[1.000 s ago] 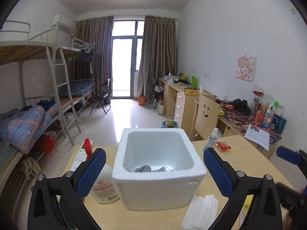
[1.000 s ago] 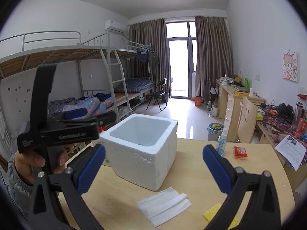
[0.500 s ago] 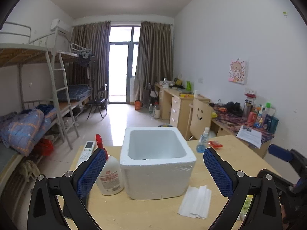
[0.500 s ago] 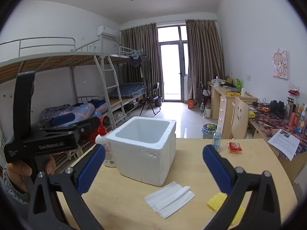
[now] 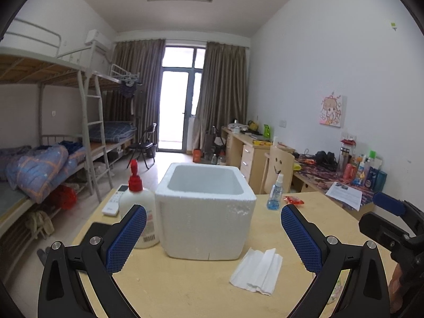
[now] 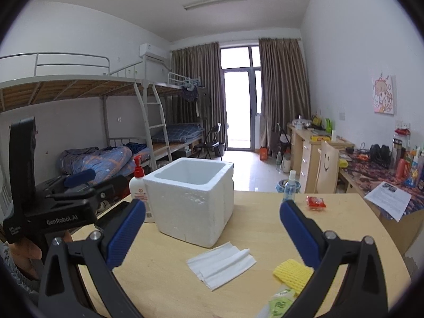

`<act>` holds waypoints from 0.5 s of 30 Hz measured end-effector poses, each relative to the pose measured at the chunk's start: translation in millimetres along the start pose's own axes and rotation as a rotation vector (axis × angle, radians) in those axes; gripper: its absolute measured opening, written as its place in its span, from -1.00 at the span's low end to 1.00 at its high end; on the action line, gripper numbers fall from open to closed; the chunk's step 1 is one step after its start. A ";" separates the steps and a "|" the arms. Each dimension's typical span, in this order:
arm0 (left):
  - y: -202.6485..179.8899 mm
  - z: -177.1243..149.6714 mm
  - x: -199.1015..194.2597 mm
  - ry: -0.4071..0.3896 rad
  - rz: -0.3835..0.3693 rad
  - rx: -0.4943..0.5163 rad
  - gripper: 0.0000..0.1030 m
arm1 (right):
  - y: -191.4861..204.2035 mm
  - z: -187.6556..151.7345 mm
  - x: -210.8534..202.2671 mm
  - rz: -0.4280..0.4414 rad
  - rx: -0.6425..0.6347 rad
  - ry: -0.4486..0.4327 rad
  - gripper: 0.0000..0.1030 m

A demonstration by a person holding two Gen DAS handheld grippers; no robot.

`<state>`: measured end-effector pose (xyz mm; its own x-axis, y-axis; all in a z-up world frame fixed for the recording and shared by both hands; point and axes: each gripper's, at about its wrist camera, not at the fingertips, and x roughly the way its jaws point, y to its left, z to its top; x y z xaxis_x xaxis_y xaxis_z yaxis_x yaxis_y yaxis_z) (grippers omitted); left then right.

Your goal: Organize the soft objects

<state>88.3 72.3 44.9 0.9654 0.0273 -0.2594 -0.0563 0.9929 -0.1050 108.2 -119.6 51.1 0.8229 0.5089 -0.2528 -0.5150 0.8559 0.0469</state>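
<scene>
Both grippers have withdrawn toward the near edge of the bench [image 5: 185, 291]; the white foam box [image 5: 205, 212] now appears smaller and farther than it did 1 second ago, and its interior is no longer visible from above. At that earlier moment a grey item lay at the bottom of the box; from the present low angle its presence cannot be confirmed.

Gripper status:
- Left gripper [image 5: 213, 233]: fingers spread wide, holding nothing, hovering above the bench, aimed at the box.
- Right gripper [image 6: 212, 228]: fingers spread wide, holding nothing, hovering right of the left unit.

Position of the task items:
- Folded white tissue [image 6: 221, 263]: flat on the bench, just near-right of the box, not touching it.
- Yellow foam net sleeve [image 6: 292, 271]: right of the tissue, near the right finger of the right gripper.
- Green-printed packet [image 6: 279, 303]: at the near edge, partly cut off by the frame.

Other bench items: a lotion pump bottle [image 5: 137, 212] stands just left of the box, and a small spray bottle [image 5: 275, 193] and a red snack packet [image 6: 315, 202] lie at the far right.

Assessment: the retreat with released fingers indicates that 1 deposit is finished. At least 2 soft items remain outside the box, with the tissue probably the next pickup.
</scene>
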 end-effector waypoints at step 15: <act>10.5 -39.8 -33.9 0.000 0.008 -0.013 0.98 | 4.5 -41.9 -38.1 -0.072 0.045 -0.025 0.99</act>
<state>44.9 77.2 14.4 0.9650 0.0351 -0.2599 -0.0670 0.9911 -0.1150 64.5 -139.0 20.5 0.8634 0.4477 -0.2327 -0.4436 0.8933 0.0728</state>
